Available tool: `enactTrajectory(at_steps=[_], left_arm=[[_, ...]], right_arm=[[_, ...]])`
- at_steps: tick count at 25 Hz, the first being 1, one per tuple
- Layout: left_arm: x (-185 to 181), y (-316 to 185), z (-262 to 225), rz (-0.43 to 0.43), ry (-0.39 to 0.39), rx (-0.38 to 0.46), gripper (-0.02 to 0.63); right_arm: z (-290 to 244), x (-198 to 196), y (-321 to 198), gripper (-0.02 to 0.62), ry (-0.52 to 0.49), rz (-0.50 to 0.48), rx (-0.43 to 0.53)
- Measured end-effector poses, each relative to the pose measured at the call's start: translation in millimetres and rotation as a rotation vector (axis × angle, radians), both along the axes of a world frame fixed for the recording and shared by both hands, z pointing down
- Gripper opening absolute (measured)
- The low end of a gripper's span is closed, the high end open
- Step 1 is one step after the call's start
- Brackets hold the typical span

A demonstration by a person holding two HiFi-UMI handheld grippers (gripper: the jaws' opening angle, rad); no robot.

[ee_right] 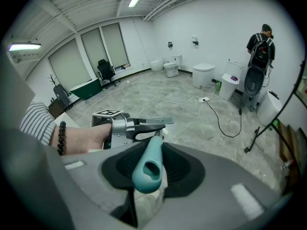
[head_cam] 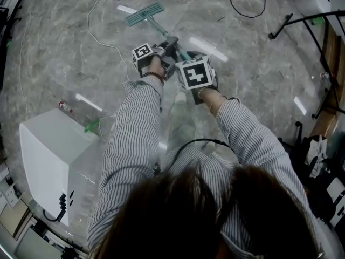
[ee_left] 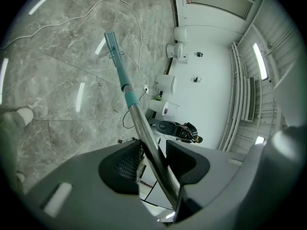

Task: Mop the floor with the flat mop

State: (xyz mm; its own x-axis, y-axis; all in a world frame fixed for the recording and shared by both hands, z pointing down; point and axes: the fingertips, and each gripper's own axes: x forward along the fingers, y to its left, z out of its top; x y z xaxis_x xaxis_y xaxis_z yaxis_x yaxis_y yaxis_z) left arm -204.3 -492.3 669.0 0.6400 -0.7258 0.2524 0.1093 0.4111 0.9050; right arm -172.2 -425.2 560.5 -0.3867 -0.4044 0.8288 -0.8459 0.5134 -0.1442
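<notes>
The flat mop's teal head (head_cam: pixel 144 14) lies on the grey marble floor (head_cam: pixel 64 53) ahead of me, its pole (head_cam: pixel 161 32) slanting back to my hands. My left gripper (head_cam: pixel 168 45) is shut on the metal part of the pole (ee_left: pixel 144 131), which runs between its jaws; the mop head (ee_left: pixel 111 40) shows far down the pole. Just behind it, my right gripper (head_cam: pixel 188 57) is shut on the teal handle end (ee_right: pixel 147 169). In the right gripper view the left gripper (ee_right: pixel 139 127) sits just ahead on the pole.
A white cabinet (head_cam: pixel 51 155) stands at my left, with a small bottle (head_cam: pixel 66 107) beside it. A white cable (head_cam: pixel 97 31) and a black cable (head_cam: pixel 242 9) trail over the floor. Black stand legs (head_cam: pixel 302 23) are at the right. Toilets (ee_right: pixel 204 74) and a person (ee_right: pixel 259 51) are by the far wall.
</notes>
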Motion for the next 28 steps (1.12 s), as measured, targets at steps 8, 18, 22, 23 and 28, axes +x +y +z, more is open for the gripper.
enactTrajectory(at_steps=[8, 18, 22, 23, 28], left_arm=[[84.6, 143.2, 8.1, -0.001, 0.016, 0.037, 0.173], [219.0, 356.5, -12.0, -0.141, 0.162, 0.068, 0.167], [274.9, 433.7, -20.9, -0.127, 0.167, 0.052, 0.167], [287.2, 451.6, -26.6, -0.12, 0.17, 0.046, 0.167], [344.3, 534.0, -52.4, -0.008, 0.182, -0.009, 0.169]], right_arm=[[9.9, 88.4, 145.4, 0.11, -0.047, 0.029, -0.029], [1.8, 220.1, 358.0, 0.11, -0.058, -0.022, 0.001], [-10.0, 276.4, 433.0, 0.11, -0.065, -0.037, -0.007], [-15.9, 288.3, 450.0, 0.112, -0.072, -0.041, -0.006], [-45.6, 343.2, 526.1, 0.114, -0.096, -0.022, -0.028]])
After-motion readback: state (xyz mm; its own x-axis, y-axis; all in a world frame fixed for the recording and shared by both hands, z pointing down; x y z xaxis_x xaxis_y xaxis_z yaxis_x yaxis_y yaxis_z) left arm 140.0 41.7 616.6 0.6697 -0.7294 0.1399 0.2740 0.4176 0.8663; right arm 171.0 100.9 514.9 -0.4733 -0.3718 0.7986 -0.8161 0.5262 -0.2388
